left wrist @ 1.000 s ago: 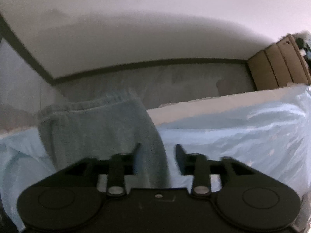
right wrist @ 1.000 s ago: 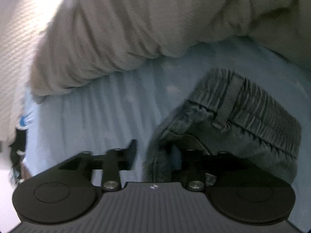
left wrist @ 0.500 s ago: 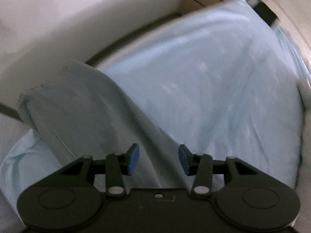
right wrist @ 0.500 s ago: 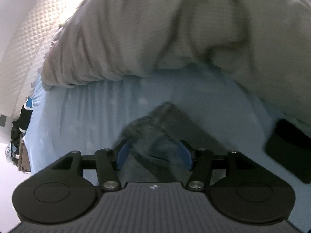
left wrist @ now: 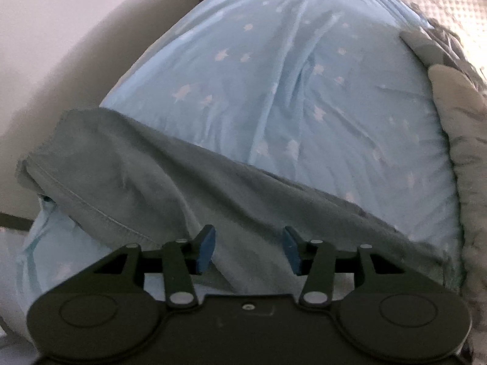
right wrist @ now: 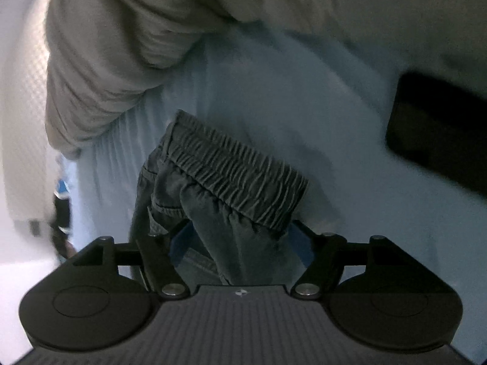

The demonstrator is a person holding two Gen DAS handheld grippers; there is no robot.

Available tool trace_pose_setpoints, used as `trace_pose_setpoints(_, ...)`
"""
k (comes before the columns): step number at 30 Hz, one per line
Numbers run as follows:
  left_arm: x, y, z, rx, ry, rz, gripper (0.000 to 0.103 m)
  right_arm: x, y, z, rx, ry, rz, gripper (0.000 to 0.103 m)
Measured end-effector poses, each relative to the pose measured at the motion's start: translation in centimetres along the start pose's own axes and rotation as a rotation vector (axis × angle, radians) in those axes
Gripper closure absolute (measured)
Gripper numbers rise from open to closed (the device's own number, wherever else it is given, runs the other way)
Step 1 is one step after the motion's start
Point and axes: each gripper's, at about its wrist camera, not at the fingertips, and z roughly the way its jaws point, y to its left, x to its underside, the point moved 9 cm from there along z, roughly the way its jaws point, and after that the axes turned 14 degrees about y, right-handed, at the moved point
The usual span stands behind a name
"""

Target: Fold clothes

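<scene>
Grey-blue trousers lie on a light blue star-print bed sheet (left wrist: 274,91). In the left wrist view a trouser leg (left wrist: 170,182) with a stitched hem stretches across the sheet from lower right to left. My left gripper (left wrist: 248,251) is open, its blue pads apart over the leg cloth. In the right wrist view the elastic waistband (right wrist: 231,170) stands bunched up in front of my right gripper (right wrist: 240,243). Its jaws are wide apart with trouser cloth lying between them.
A beige-grey duvet (right wrist: 127,60) is heaped along the far side of the bed, also showing in the left wrist view (left wrist: 459,133). A dark flat object (right wrist: 438,133) lies on the sheet at right. A white wall (left wrist: 76,45) borders the bed's left.
My left gripper swung from facing the wall to looking down the bed; the trouser leg now lies lower and flatter. My right gripper opened wider, and the waistband reappeared bunched ahead of it.
</scene>
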Motion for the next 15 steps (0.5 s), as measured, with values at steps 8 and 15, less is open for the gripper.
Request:
trace_pose_setpoints(8, 2.1, -1.0, -1.9, -0.064, -0.041, 0.047, 0.052, -0.1, -0.2, 3.0, 0.044, 0.031, 0.05, 0.013)
trace_pose_setpoints(15, 3.0, -1.1, -2.2, -0.078, -0.045, 0.053, 0.052, 0.3, 0.3, 3.6, 0.05, 0.041, 0.088, 0.032)
